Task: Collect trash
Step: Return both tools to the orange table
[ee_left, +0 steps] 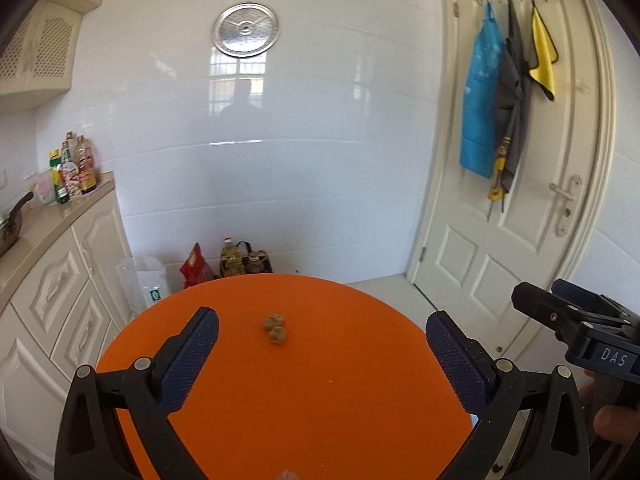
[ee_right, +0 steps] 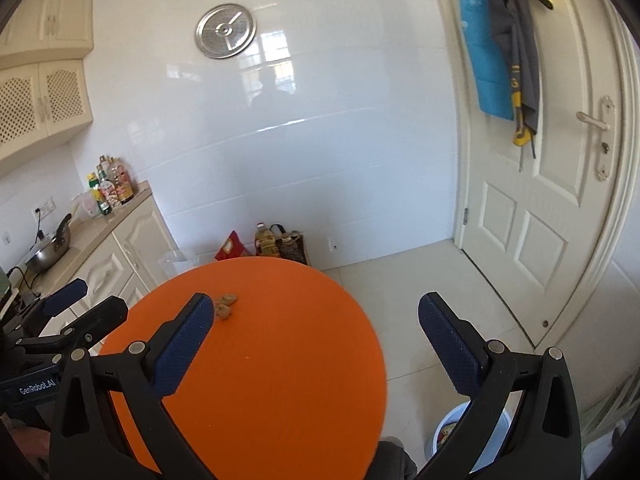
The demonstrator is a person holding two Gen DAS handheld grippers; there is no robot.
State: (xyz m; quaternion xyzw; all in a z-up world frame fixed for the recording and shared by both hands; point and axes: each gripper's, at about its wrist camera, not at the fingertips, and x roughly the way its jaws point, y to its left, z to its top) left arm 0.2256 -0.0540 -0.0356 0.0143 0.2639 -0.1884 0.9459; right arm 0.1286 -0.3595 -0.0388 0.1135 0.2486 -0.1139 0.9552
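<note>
Two small brown nut shells [ee_left: 274, 327] lie together on a round orange table [ee_left: 320, 400], toward its far side. My left gripper [ee_left: 320, 328] hovers over the near part of the table, open and empty, with the shells ahead between its fingers. In the right wrist view the shells [ee_right: 225, 305] sit just beyond the left fingertip [ee_right: 200, 312]. My right gripper [ee_right: 314, 314] is open and empty, above the orange table's [ee_right: 280, 380] right edge. A pale blue bin [ee_right: 472, 436] stands on the floor below the right finger, with scraps inside.
Cream cabinets with a counter [ee_left: 48, 224] run along the left, carrying bottles [ee_left: 76, 168] and a pan [ee_right: 48, 252]. Oil bottles and a red bag [ee_left: 228, 262] stand by the white tiled wall. A white door [ee_left: 520, 200] with hung aprons is at right. The right gripper [ee_left: 580, 328] shows at the left view's edge.
</note>
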